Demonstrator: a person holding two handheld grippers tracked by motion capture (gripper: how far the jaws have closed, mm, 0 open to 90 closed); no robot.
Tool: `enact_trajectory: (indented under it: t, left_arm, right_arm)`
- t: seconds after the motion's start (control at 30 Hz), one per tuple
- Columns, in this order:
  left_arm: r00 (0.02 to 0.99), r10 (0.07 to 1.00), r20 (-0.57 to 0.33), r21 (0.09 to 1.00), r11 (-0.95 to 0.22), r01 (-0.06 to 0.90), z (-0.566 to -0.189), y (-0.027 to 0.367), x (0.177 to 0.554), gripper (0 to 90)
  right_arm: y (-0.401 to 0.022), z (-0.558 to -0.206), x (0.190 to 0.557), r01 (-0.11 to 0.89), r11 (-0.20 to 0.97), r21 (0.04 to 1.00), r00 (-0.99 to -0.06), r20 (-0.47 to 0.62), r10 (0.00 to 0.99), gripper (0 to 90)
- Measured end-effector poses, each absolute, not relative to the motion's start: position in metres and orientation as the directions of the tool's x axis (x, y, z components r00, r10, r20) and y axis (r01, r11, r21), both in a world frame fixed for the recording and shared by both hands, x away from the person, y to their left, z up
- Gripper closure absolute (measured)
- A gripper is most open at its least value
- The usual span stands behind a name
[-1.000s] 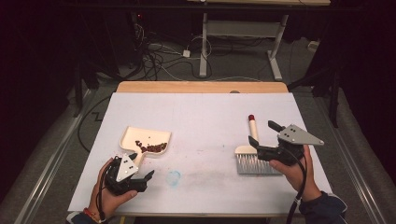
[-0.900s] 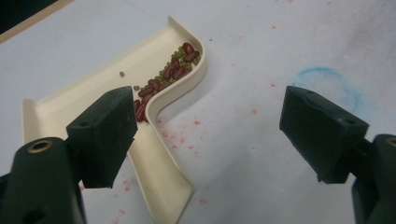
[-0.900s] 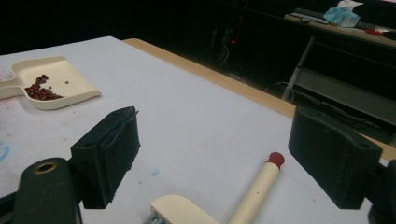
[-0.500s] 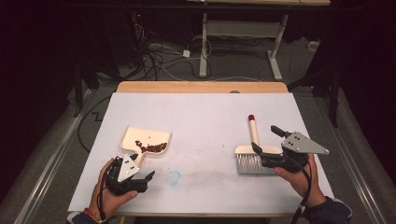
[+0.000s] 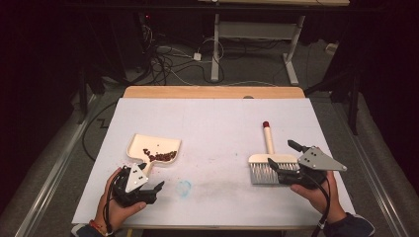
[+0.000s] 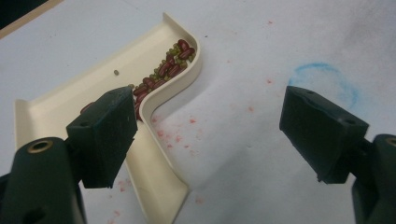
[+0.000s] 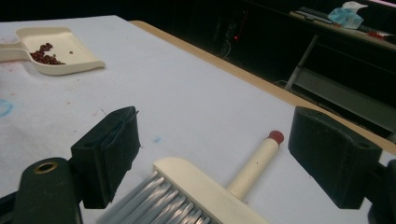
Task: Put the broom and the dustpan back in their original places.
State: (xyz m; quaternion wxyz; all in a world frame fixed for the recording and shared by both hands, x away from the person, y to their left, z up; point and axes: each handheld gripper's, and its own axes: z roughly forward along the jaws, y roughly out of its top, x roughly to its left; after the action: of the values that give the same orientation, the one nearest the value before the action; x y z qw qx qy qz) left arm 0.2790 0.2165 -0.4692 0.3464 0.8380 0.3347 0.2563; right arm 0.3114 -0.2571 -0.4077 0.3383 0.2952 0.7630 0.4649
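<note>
Two grippers sit low on the white table [image 5: 212,123], and I see each one only partly from above. My left gripper [image 5: 148,190] at seven o'clock is half covered by the hand; its own view shows the jaws spread wide and empty, straddling the handle of the cream dustpan [image 5: 154,150]. That handle runs off the bottom of the left gripper view. Red and green beans [image 6: 168,70] pile in the pan's curved corner, with reddish specks on the table beside it. A faint blue ring [image 5: 184,187] lies just right of the left gripper.

My right gripper [image 5: 281,165] at four o'clock also stands with jaws apart, holding nothing, just beside the brush [image 5: 269,158]. The bristles are cut off at the bottom of the right gripper view; the red-tipped handle points to twelve o'clock.

Open table stretches between pan and brush and toward the far wooden edge [image 5: 212,92]. Beyond it, cables and desk legs sit in dim light, hard to make out.
</note>
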Motion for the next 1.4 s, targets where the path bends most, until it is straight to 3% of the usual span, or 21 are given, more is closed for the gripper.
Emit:
enact_trajectory:
  t: [0.6,1.4]
  left_arm:
    - [0.651,0.727,0.219,0.746,-0.555,0.368,-0.470,0.215,0.280,18.9]
    - [0.654,0.718,0.239,0.743,-0.569,0.354,-0.470,0.211,0.282,18.9]
  right_arm:
    - [-0.267,-0.430,0.304,0.134,0.423,0.896,-0.586,-0.273,0.763,17.5]
    - [-0.289,-0.475,0.295,0.252,0.453,0.855,-0.590,-0.236,0.772,17.8]
